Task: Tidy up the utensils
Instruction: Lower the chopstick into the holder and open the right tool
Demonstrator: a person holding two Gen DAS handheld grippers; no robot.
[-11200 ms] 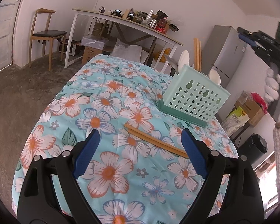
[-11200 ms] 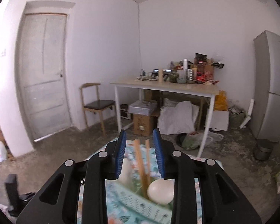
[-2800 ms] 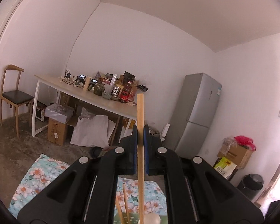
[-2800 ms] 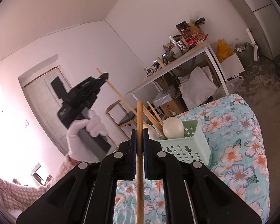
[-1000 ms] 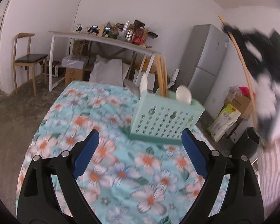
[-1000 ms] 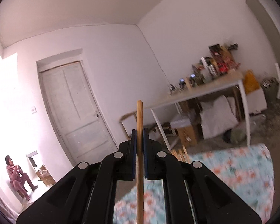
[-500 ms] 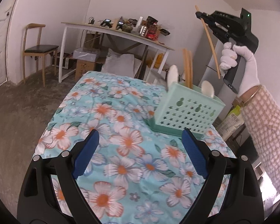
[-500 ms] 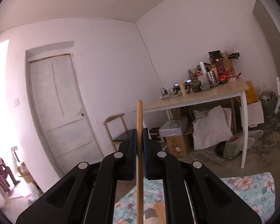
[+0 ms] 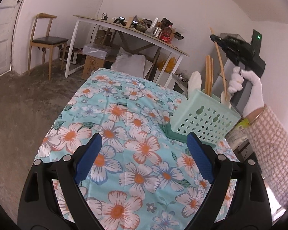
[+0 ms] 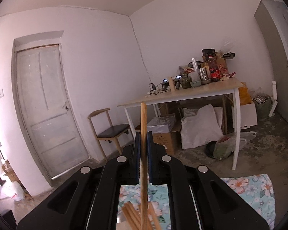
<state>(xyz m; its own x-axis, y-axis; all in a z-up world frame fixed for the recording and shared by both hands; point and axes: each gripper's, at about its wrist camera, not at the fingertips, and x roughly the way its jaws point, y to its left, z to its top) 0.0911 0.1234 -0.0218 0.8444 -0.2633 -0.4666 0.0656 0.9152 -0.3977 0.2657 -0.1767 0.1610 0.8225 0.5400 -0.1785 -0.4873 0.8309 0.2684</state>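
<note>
A mint-green perforated utensil basket point(image 9: 203, 122) stands on the flowered tablecloth point(image 9: 124, 126) at the right. Wooden chopsticks point(image 9: 208, 76) and white spoons point(image 9: 194, 82) stand upright in it. My left gripper point(image 9: 144, 157) hovers open over the cloth, short of the basket, with nothing between its blue pads. A white-gloved hand holds my right gripper point(image 9: 214, 37) above the basket, shut on a wooden chopstick point(image 9: 220, 65) whose lower end dips into the basket. In the right wrist view that gripper point(image 10: 143, 134) clamps the chopstick point(image 10: 143, 153) upright over the chopstick tops point(image 10: 132, 216) below.
A white table point(image 9: 128, 32) cluttered with bottles and chargers stands behind, with boxes and bags under it. A wooden chair point(image 9: 46, 40) is at the left, a grey fridge point(image 10: 278, 53) at the right, a door point(image 10: 46, 111) on the far wall. The floor is bare concrete.
My right gripper has come down and closer over the basket, bringing the chopstick's lower end into it. My left gripper has drawn back slightly and rolled; it stays open.
</note>
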